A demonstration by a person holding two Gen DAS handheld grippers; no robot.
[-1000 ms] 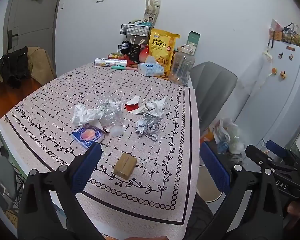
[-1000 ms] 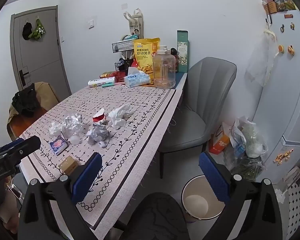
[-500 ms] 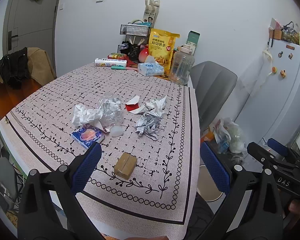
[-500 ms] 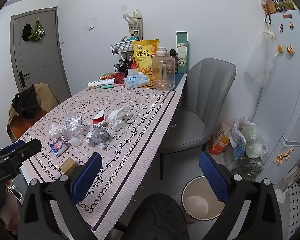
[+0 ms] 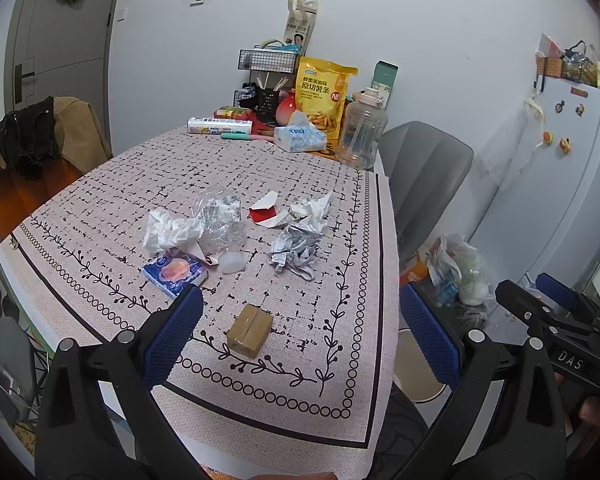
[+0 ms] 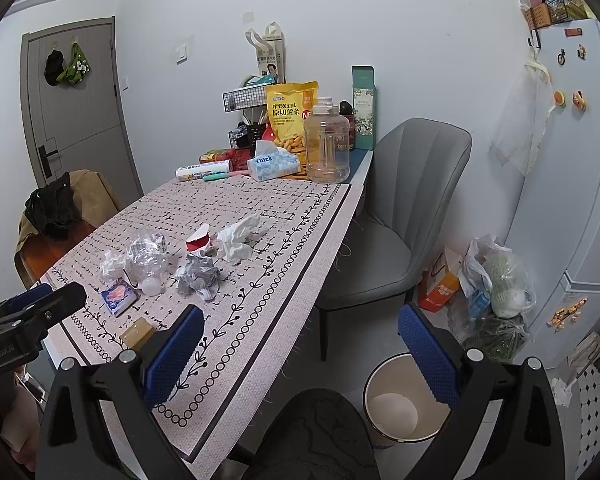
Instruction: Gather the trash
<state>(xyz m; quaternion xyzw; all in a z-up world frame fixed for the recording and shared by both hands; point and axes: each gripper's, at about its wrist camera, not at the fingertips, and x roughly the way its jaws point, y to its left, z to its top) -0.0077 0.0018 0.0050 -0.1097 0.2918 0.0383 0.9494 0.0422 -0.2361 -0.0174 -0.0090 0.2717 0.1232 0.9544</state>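
Left wrist: gripper (image 5: 300,320) spread above box (image 5: 249,331).

Ahead of the fingers, the table (image 5: 340,392) carries two crumpled white tissues (image 5: 168,230) (image 5: 314,208), one crumpled clear plastic wrapper (image 5: 220,220), one ball of printed paper (image 5: 296,248), one torn red-and-white carton (image 5: 266,214), one blue packet (image 5: 174,272), one small white lid (image 5: 232,262) and one brown box (image 5: 250,330). Farther ahead stand one tissue pack (image 5: 300,138), one yellow snack bag (image 5: 322,96) and one clear jug (image 5: 362,132). Below the right fingers sits one bin (image 6: 404,400). Two grey chairs (image 6: 400,208) (image 6: 316,436) show.
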